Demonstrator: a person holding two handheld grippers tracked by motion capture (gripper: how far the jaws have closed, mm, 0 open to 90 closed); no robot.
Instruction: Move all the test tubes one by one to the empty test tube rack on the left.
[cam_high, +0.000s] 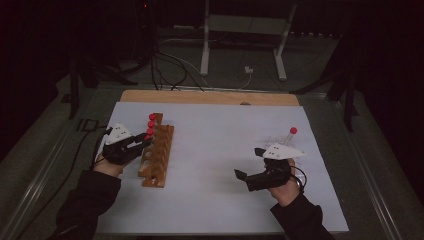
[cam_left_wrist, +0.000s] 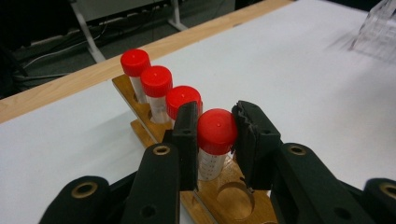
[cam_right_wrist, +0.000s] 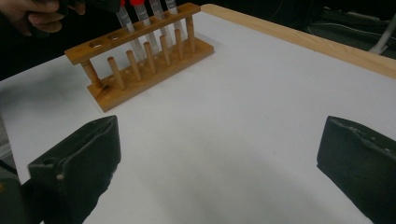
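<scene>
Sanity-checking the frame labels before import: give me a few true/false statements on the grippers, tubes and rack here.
1. The left gripper has its fingers around the red cap of a clear plastic tube standing in the wooden tube rack. True.
2. The right gripper is clamped on a tube. False: it is open, holding nothing.
3. Four red-capped tubes stand in the rack. True.
4. Every rack hole is filled. False: several holes are free.
5. A lone red-capped tube stands beyond the right gripper. True.

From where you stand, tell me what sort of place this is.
Probably a lab-style recording bench in a dark room: a wooden test-tube rack with red-capped tubes on a white sheet, floor cables behind. The left hand-held gripper grips one red-capped tube.
</scene>
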